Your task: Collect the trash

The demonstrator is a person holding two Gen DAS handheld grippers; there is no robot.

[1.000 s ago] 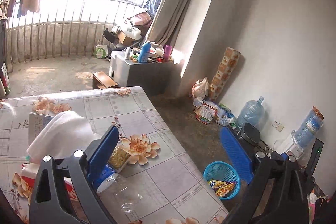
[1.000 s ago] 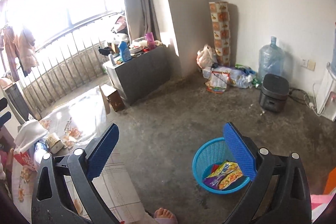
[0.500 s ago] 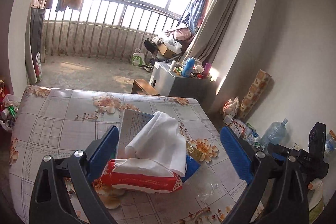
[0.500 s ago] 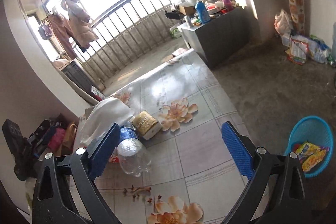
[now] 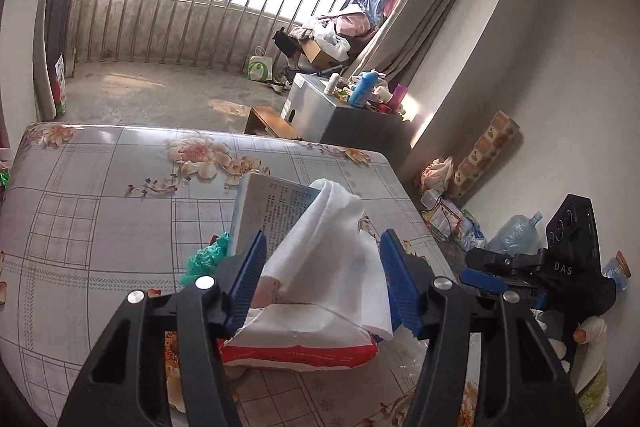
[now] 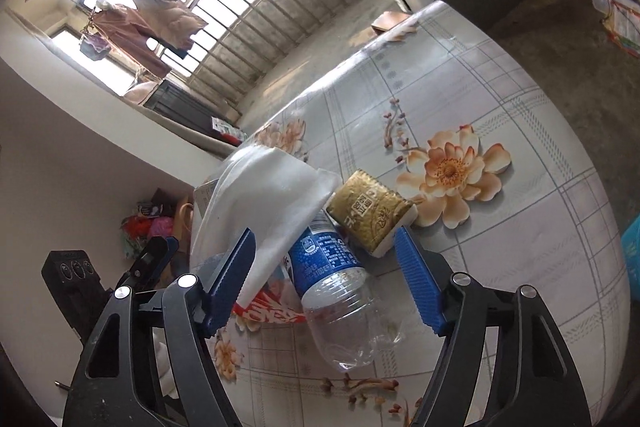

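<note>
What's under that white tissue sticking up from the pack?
Under the white tissue lie the red tissue pack and the cap end of the plastic bottle; the bottle's cap is covered. A gold packet sits beside it.

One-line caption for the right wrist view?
Open right tool poised over an empty plastic bottle lying beside a gold packet and tissue pack on the floral table.

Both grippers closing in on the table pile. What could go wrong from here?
1. The left gripper straddles the white tissue sticking out of the tissue pack; closing would likely pull clean tissue, not trash.
2. The right gripper is over the empty bottle, whose top lies under the tissue, so lifting may drag the tissue or pack along.
3. The gold packet touches the bottle and may get knocked aside.
</note>
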